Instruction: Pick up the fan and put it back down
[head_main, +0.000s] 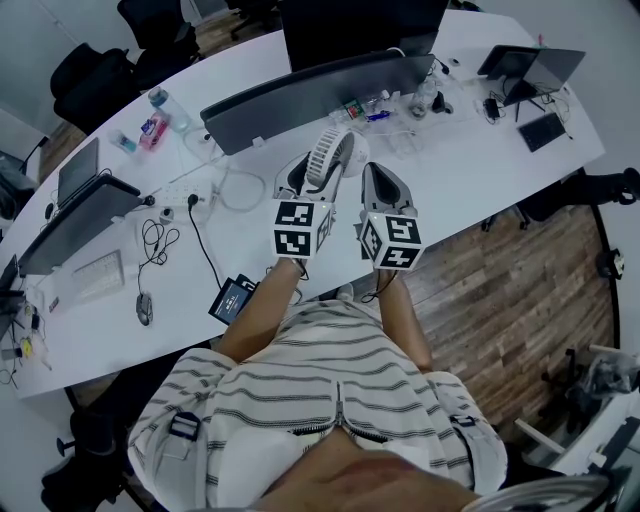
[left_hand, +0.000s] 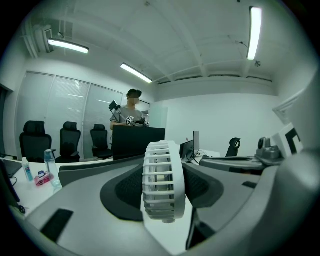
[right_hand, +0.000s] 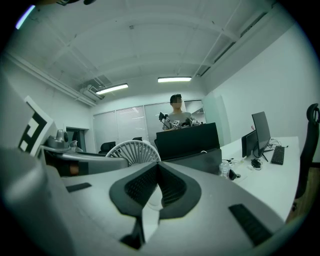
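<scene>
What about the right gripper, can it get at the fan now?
Probably not for a grip: the fan sits clamped in the left gripper's jaws, and the right gripper beside it has its jaws shut. Nothing stands between them.

fan (head_main: 328, 157): white matt plastic, ribbed grille | left gripper (left_hand: 164, 170), right gripper (right_hand: 157, 165): smooth grey matt plastic shells | pads (left_hand: 125, 192): black, dimpled, rubbery | table (head_main: 480, 170): white, smooth | floor (head_main: 520, 300), right: brown wood planks | shirt (head_main: 300, 390), near: striped cloth
</scene>
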